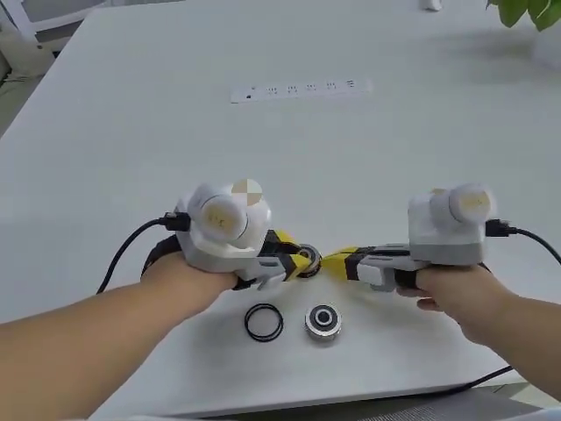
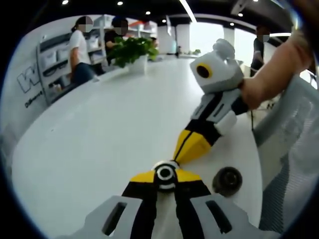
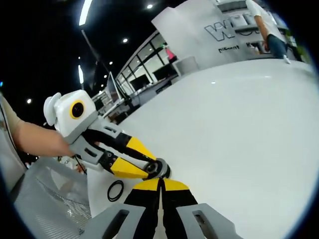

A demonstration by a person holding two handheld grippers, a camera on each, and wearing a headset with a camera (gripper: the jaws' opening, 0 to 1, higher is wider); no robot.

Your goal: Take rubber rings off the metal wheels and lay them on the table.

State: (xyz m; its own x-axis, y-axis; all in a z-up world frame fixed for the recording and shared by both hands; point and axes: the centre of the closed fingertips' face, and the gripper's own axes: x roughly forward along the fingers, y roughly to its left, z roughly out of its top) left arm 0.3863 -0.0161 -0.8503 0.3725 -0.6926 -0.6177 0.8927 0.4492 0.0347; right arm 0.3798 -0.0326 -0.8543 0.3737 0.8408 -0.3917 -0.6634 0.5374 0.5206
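A large white desk [image 1: 175,114] is seen, and all the things are carried on it. At 12 o'clock on the desk a long white power strip [image 1: 302,89] is laid flat, and at 1 o'clock some green leaves of a plant [image 1: 526,10] are seen at the edge.

The white and grey left gripper [image 1: 298,260] with yellow and black jaws is held at 9 o'clock, just above the desk, and the same kind of right gripper [image 1: 331,260] is held at 3 o'clock. Their tips are pointed to each other and are met near the middle.

The jaws of the left gripper are closed on a small round metal wheel with a dark rim [image 2: 166,172]. The jaws of the right gripper are pressed narrow together, and their tips are put against this wheel. It cannot be told if any rubber is pinched between them.

A second silver metal wheel [image 1: 323,321] is laid on the desk at 5 o'clock from the held one. A thin black rubber ring [image 1: 264,322] is laid flat just beside it, at 9 o'clock, not touching.
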